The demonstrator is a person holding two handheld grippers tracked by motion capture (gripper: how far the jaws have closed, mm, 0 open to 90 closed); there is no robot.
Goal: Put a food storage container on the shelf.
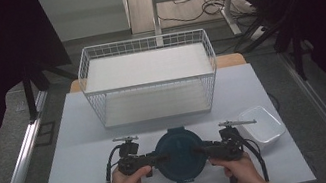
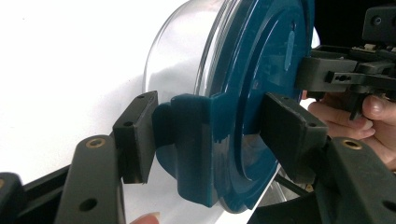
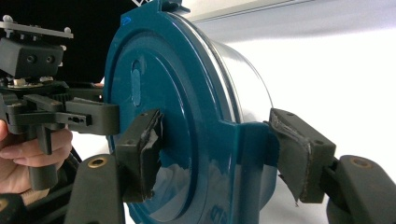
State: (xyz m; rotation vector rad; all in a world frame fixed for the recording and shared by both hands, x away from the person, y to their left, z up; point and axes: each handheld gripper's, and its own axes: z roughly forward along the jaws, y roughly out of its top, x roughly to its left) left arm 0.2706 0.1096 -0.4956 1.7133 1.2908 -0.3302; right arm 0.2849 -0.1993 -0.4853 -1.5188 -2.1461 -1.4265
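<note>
- A round clear tub with a dark blue lid [image 1: 179, 154] sits near the front edge of the white tabletop [image 1: 82, 136], between the two hands.
- The left tongs [image 1: 158, 158] come in from the tub's left side. Their two black pads squeeze a blue clip [image 2: 196, 140] on the lid's edge, one pad on each side.
- The right tongs [image 1: 201, 151] come in from the tub's right side. They pinch another blue clip [image 3: 250, 154] on the lid the same way.
- Both tongs are closed on the lid's clips, and the lid is on the tub.
- A white wire basket [image 1: 148, 76] with two levels stands behind the tub, at the back of the tabletop. It is well apart from the tub.
- A clear square box [image 1: 261, 124] sits on the right, just beside the right tongs.
- Nothing lies between the tub and the basket.
- Past the tabletop there is a grey floor with cables [image 1: 197, 9].
</note>
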